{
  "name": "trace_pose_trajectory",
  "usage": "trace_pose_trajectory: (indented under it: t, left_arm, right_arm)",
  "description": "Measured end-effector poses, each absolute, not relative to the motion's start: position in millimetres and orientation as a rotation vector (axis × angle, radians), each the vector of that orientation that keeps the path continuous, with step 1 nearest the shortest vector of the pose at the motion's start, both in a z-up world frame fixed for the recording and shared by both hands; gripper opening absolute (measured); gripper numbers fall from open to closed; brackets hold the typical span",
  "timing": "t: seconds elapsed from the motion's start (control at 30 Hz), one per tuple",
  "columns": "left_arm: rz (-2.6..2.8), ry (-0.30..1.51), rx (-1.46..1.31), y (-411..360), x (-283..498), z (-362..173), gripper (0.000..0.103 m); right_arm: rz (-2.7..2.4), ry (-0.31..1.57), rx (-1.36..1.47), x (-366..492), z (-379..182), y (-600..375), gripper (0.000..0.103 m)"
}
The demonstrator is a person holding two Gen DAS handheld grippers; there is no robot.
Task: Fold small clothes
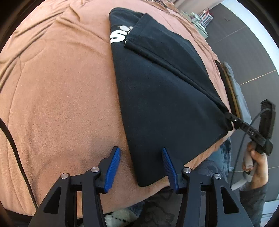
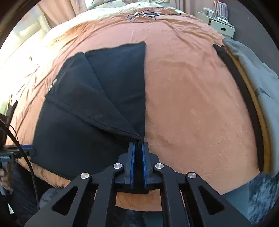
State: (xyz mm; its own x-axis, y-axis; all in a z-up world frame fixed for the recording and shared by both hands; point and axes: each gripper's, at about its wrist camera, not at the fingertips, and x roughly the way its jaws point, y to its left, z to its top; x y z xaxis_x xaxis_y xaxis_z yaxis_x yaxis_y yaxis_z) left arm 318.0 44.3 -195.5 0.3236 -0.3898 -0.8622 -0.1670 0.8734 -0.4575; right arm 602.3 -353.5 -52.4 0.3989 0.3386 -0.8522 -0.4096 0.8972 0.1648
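Observation:
A black T-shirt (image 1: 165, 96) with white print (image 1: 118, 36) lies on the orange blanket (image 1: 61, 87), one side folded over diagonally. My left gripper (image 1: 140, 149) is open. Its blue fingers straddle the shirt's near left corner, one on the blanket, one over the cloth, and the pads do not press it. My right gripper (image 2: 138, 144) is shut on the near right corner of the T-shirt (image 2: 78, 131), where the folded layers meet. In the left wrist view the right gripper (image 1: 229, 116) shows at the shirt's corner, held by a hand (image 1: 258, 162).
A stack of folded clothes, grey (image 2: 252, 73) on top with tan and black beneath, lies along the bed's right edge. Loose cables (image 2: 143, 14) lie at the far end of the blanket (image 2: 191, 96). A white cabinet (image 2: 221, 26) stands beyond. Dark floor (image 1: 252, 43) borders the bed.

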Motion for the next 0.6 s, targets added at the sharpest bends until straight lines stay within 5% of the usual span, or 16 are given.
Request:
trace_pose_trajectory:
  t: [0.2,0.6]
  left_arm:
    - [-0.141,1.254,-0.441,35,318,-191,0.009]
    - [-0.127,1.279,-0.455,63,302,-192,0.0]
  right_arm:
    - [0.497,1.035,-0.047,590,-36,-357,0.003]
    - [0.522,1.099,0.088,579,-49,-383,0.003]
